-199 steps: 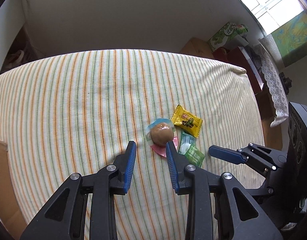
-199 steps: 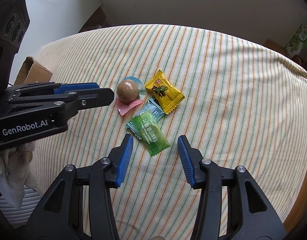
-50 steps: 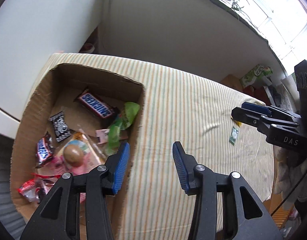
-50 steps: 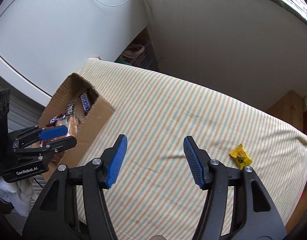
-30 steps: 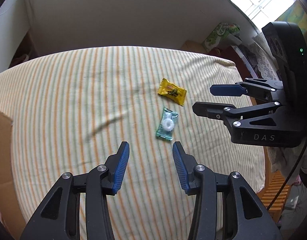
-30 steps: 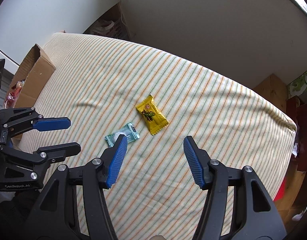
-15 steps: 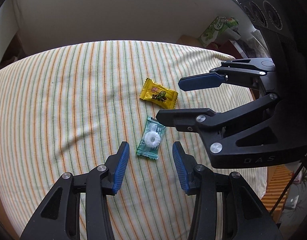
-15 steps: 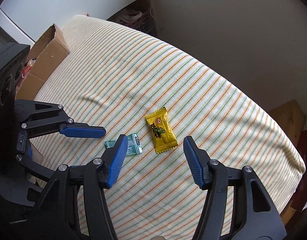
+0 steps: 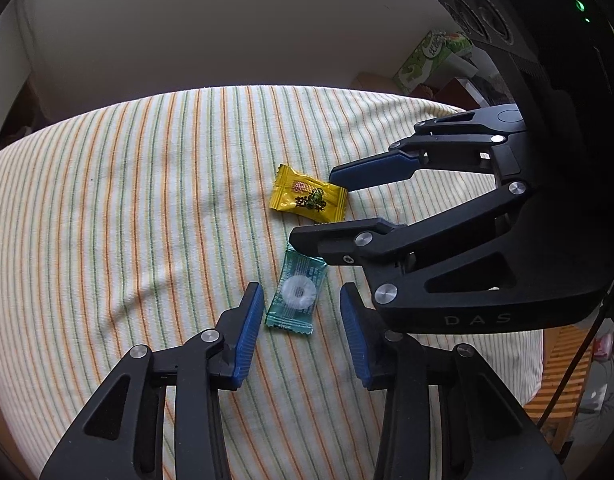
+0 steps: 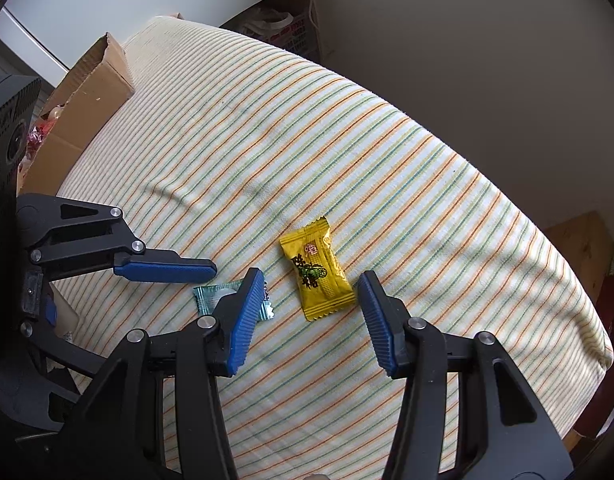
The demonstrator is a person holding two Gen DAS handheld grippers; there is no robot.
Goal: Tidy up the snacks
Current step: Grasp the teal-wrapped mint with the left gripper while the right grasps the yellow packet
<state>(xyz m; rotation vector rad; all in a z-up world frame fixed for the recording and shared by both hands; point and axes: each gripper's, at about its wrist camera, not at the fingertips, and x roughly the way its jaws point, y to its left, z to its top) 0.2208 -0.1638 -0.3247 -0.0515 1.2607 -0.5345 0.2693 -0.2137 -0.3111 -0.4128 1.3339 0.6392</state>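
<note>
The table with the striped cloth (image 9: 107, 220) fills both views, and at its far left corner in the right wrist view stands the cardboard box (image 10: 83, 108), with some wrapped snacks visible inside. A second ago both grippers were higher above the cloth; now they are lower and close over the two candies that remain on it.

The right gripper (image 10: 311, 304) has its jaws on both sides of the yellow candy (image 10: 317, 270), which lies flat between them. The jaws are closing, narrower than before, but the pads do not touch the wrapper yet. In the left wrist view the right gripper (image 9: 319, 208) now covers much of the right side, larger than half a second ago.

The left gripper (image 9: 303, 312) stands around the near end of the green mint candy (image 9: 297, 290), just left of the yellow one. Its jaws are also closing, with small gaps to the wrapper, so it holds nothing
</note>
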